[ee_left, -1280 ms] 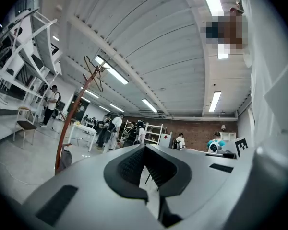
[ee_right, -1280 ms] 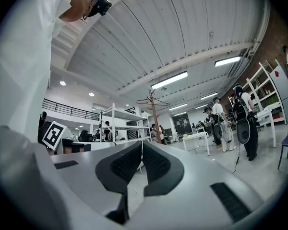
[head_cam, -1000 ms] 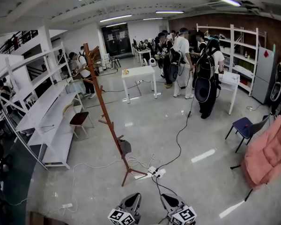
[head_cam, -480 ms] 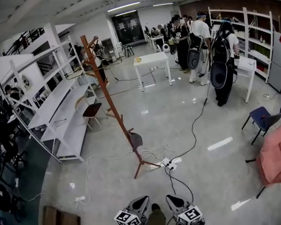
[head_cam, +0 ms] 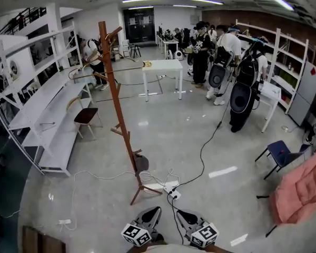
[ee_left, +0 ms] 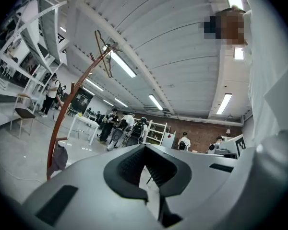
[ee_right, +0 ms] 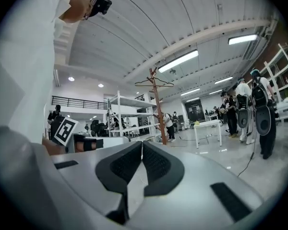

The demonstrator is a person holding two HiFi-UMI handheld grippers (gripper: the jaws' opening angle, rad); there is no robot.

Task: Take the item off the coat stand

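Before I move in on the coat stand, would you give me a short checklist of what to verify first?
1. Coat stand located and standing: ok.
2. Item spotted: ok, a grey item hangs low on the stand; a hanger hangs at the top.
3. Left gripper and right gripper empty: ok, nothing between either's jaws.
4. Jaws open for a grasp: not ok, both shut.
5. Grippers at the stand: not ok, both well short of it.
6. Floor path: not ok, a power strip and cables lie by the stand's feet.
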